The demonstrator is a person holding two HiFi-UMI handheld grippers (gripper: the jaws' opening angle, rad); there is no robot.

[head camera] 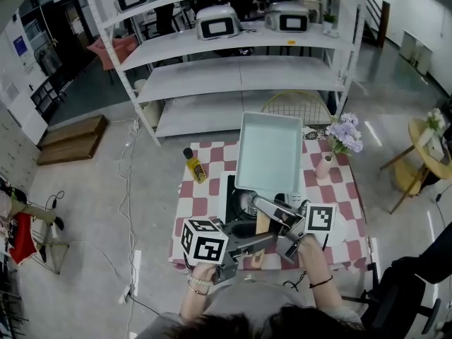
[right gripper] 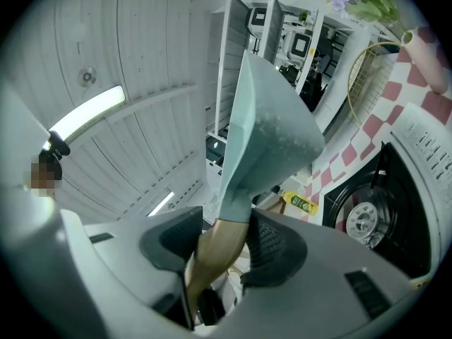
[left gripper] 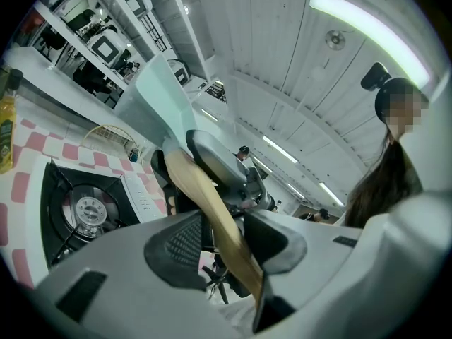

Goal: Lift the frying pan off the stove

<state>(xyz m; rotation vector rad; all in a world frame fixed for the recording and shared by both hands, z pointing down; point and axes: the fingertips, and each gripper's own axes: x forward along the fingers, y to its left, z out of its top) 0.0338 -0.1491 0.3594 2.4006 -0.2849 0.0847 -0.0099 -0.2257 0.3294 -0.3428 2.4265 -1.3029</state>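
A pale teal rectangular frying pan hangs in the air above the black gas stove, tilted with its far end up. Its wooden handle runs back toward me. My left gripper is shut on the handle's near end, and my right gripper is shut on it closer to the pan. In the left gripper view the handle lies pressed between the pads, with the burner bare below. In the right gripper view the handle sits between the jaws under the pan.
The stove stands on a table with a red-and-white checked cloth. A yellow oil bottle stands to its left, and a vase of purple flowers at the far right corner. White shelving rises behind. A small round table stands to the right.
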